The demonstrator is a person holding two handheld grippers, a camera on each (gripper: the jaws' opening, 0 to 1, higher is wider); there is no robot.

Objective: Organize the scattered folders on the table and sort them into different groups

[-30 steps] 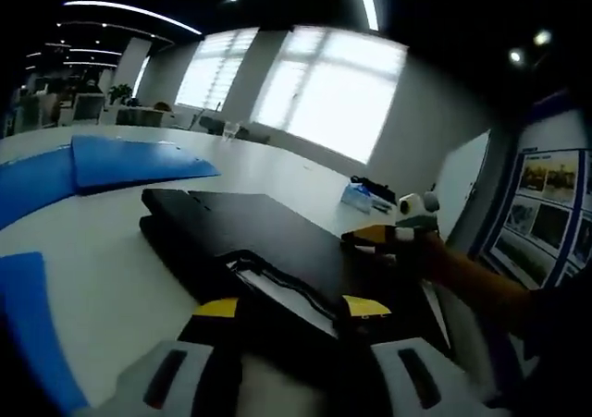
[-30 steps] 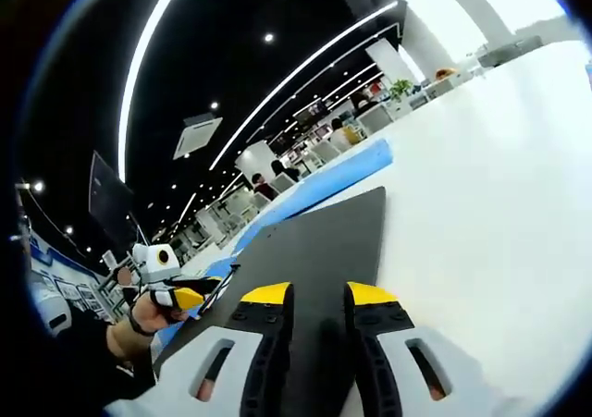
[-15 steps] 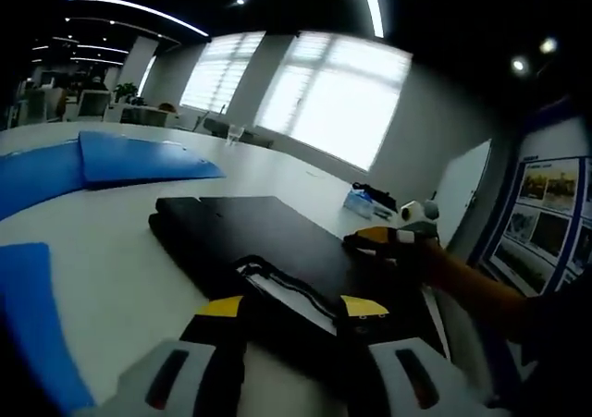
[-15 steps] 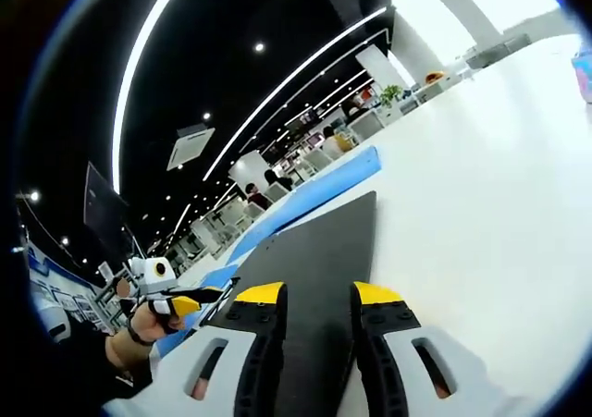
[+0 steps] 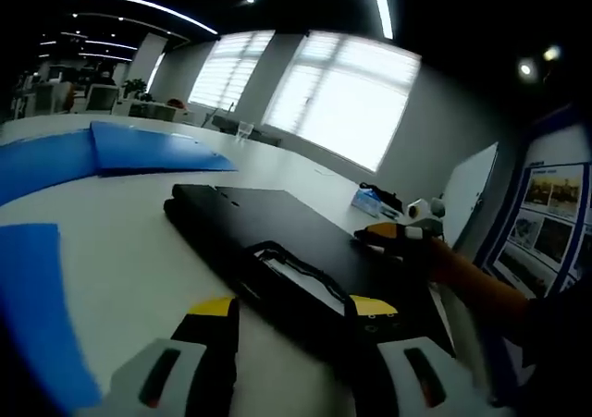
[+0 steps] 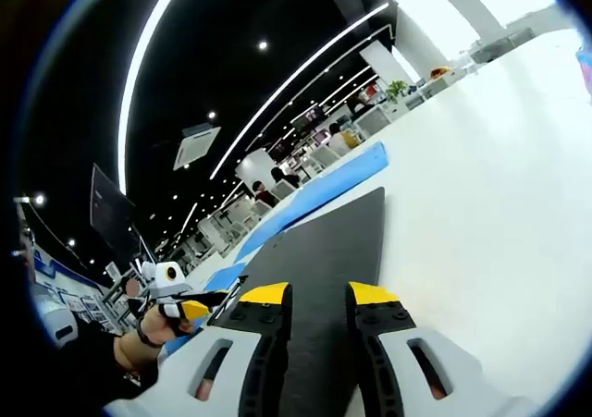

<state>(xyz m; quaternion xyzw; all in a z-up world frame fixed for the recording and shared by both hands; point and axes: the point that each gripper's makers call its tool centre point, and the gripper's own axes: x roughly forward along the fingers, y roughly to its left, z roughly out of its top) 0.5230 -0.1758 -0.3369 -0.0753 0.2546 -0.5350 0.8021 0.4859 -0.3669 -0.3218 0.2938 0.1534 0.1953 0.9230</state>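
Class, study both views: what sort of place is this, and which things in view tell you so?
Most likely an open-plan office. A long white table holds a black folder and blue folders, rows of desks stand under strip ceiling lights, and poster boards hang on a wall.

A black folder [image 5: 277,241] lies flat on the white surface [image 5: 129,269], its spine with a clear label pocket [image 5: 291,274] facing near. Beyond it, blue folders [image 5: 148,149] lie flat, overlapping. Another blue folder [image 5: 32,315] lies beside the black folder's near corner.
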